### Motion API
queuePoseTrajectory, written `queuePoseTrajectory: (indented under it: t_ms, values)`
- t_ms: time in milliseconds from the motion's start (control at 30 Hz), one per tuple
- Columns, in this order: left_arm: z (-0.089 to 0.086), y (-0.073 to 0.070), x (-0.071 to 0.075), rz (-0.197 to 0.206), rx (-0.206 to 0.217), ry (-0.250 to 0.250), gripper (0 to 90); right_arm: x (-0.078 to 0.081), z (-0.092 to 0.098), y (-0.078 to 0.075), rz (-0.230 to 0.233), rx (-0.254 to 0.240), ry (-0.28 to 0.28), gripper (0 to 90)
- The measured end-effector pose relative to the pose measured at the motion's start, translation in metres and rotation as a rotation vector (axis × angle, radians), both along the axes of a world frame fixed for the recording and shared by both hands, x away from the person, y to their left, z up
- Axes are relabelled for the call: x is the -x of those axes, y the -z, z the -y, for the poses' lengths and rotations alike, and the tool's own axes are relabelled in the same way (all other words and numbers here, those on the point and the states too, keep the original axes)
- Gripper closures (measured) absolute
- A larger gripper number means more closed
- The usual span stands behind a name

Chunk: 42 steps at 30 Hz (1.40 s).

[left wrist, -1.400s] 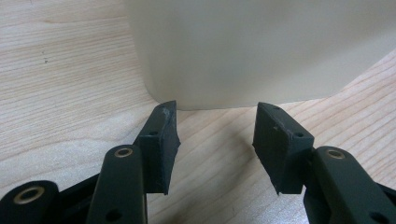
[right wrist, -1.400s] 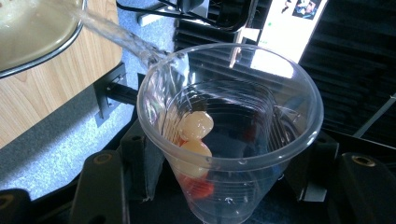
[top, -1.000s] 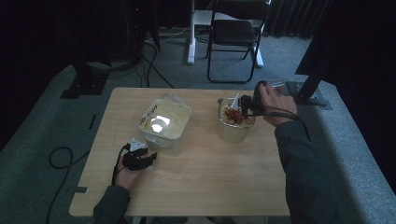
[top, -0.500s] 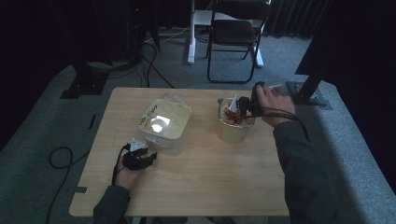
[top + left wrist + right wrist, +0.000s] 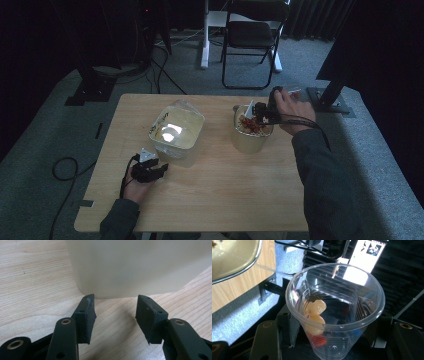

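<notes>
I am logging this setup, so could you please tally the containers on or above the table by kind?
Empty translucent tub: 1
Tub holding red and pale pieces: 1
Clear plastic cup held in the right gripper, a few pieces left inside: 1
Total: 3

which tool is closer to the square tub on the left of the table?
Left. The left tool sits open right in front of the square tub, jaws just short of its wall. The right tool holds a clear cup over the other tub.

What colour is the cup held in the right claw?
The cup is clear, see-through plastic; the right gripper view shows it best.
</notes>
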<state>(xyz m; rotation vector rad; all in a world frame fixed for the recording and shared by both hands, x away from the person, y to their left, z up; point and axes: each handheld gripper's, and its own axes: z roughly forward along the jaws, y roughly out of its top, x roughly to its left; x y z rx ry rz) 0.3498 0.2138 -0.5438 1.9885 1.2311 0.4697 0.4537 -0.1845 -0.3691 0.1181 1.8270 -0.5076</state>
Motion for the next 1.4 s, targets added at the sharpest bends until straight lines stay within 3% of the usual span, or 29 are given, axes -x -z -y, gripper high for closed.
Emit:
queuePoseTrajectory:
  t_ms: [67, 167, 233, 500, 567, 633, 800, 867, 933, 1000, 1033, 1100, 1167, 1200, 1233, 1267, 1300, 1333, 1367, 1400]
  values:
    - [-0.0001, 0.0, 0.0, -0.001, 0.002, -0.001, 50.2, 0.0008, 0.0, 0.0008, -0.012, 0.02, -0.001, 38.1]
    - [0.0, 0.0, 0.0, 0.0, 0.0, 0.0, 50.2, 0.0019, -0.001, -0.0021, -0.008, -0.008, -0.004, 38.6]
    - [0.0, 0.0, 0.0, -0.001, 0.001, -0.001, 50.2, 0.0027, -0.001, 0.0, 0.003, 0.017, -0.016, 39.6]
    - [-0.0001, 0.0, 0.0, -0.001, 0.003, -0.001, 50.2, 0.0035, -0.0065, -0.0003, 0.003, -0.008, -0.025, 40.3]
    - [-0.0002, 0.0, 0.0, -0.001, 0.003, -0.001, 50.2, 0.0041, -0.007, 0.0022, -0.015, 0.009, -0.037, 40.2]
    - [0.0, 0.0, 0.0, -0.001, 0.002, 0.0, 50.2, 0.0041, -0.007, 0.0013, -0.009, -0.016, -0.035, 40.2]
    - [0.0, 0.0, 0.0, -0.001, 0.002, -0.001, 50.2, 0.0037, -0.0047, 0.0044, -0.024, -0.003, -0.036, 40.1]
    - [0.0, 0.0, 0.0, -0.001, 0.001, -0.001, 50.2, 0.0036, -0.0037, 0.0023, -0.023, -0.033, -0.027, 40.1]
    - [0.0, 0.0, 0.0, -0.001, 0.003, -0.001, 50.2, 0.0045, -0.0027, 0.0062, -0.025, 0.002, -0.027, 40.1]
    - [0.0, 0.0, 0.0, 0.0, 0.001, 0.0, 50.2, 0.0046, -0.0022, 0.006, -0.039, -0.025, -0.026, 40.1]
    - [-0.0001, 0.0, 0.0, -0.001, 0.002, -0.001, 50.2, 0.0051, -0.0016, 0.0076, -0.043, -0.005, -0.03, 40.1]
    - [0.0, 0.0, 0.0, 0.0, 0.001, -0.001, 50.2, 0.0039, -0.0004, 0.0036, -0.018, -0.05, -0.021, 40.2]
    - [-0.0001, 0.0, 0.0, -0.001, 0.002, -0.001, 50.1, 0.0047, -0.0001, 0.0064, -0.029, 0.007, -0.031, 40.3]
    - [0.0, 0.0, 0.0, 0.0, 0.0, -0.001, 50.2, 0.004, 0.0, 0.0043, -0.016, -0.023, -0.026, 40.4]
    - [0.0002, 0.0, 0.0001, 0.0, 0.0, -0.001, 50.1, 0.0048, -0.0007, 0.0045, -0.038, -0.028, -0.034, 40.4]
    - [0.0, 0.0, 0.0, 0.0, 0.0, -0.001, 50.1, 0.0053, -0.0008, 0.0058, -0.034, -0.01, -0.038, 40.5]
    - [-0.0001, 0.0, 0.0, -0.001, 0.002, -0.001, 50.1, 0.0052, -0.0014, 0.0047, -0.017, -0.023, -0.033, 40.6]
    - [0.0, 0.0, 0.0, 0.0, 0.002, -0.001, 50.2, 0.0055, -0.0024, 0.004, -0.027, -0.041, -0.039, 40.6]
    - [0.0, 0.0001, 0.0001, 0.0, 0.002, -0.001, 50.1, 0.0059, -0.0026, 0.0057, -0.039, -0.024, -0.047, 40.6]
    - [0.0, 0.0, 0.0001, 0.0, 0.002, -0.001, 50.1, 0.005, -0.0025, 0.0041, -0.017, -0.028, -0.04, 40.6]
